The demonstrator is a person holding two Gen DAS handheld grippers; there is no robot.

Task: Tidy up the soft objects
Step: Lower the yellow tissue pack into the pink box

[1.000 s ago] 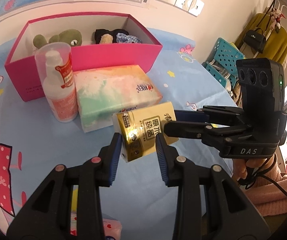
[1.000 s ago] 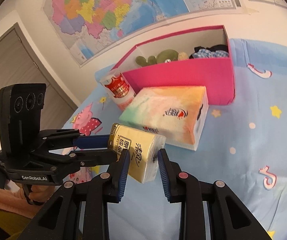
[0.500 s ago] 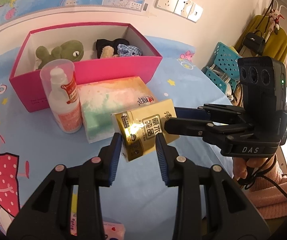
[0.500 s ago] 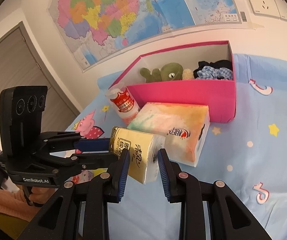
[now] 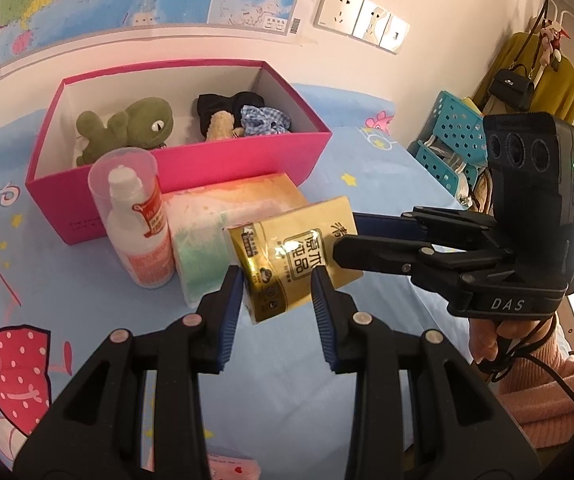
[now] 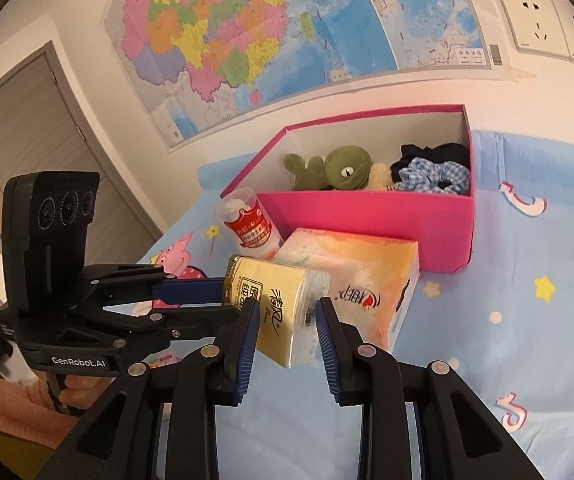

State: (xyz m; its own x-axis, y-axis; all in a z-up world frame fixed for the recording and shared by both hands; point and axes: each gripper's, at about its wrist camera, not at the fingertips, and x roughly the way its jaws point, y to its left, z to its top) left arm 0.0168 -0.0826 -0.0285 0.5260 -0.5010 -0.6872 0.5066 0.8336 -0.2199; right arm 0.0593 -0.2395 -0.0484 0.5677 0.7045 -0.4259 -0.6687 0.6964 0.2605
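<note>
Above blue bedsheet (image 5: 367, 184), both level hand-held grippers pinch the tissue pack (image 5: 293, 258).

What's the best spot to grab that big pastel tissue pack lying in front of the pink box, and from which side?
Probably its logo end, coming down from above and pinching the two long sides. The pastel tissue pack lies flat, the bottle stands by its other end and the pink box sits just behind, so that end is freest. The soft wrapping should give.
</note>
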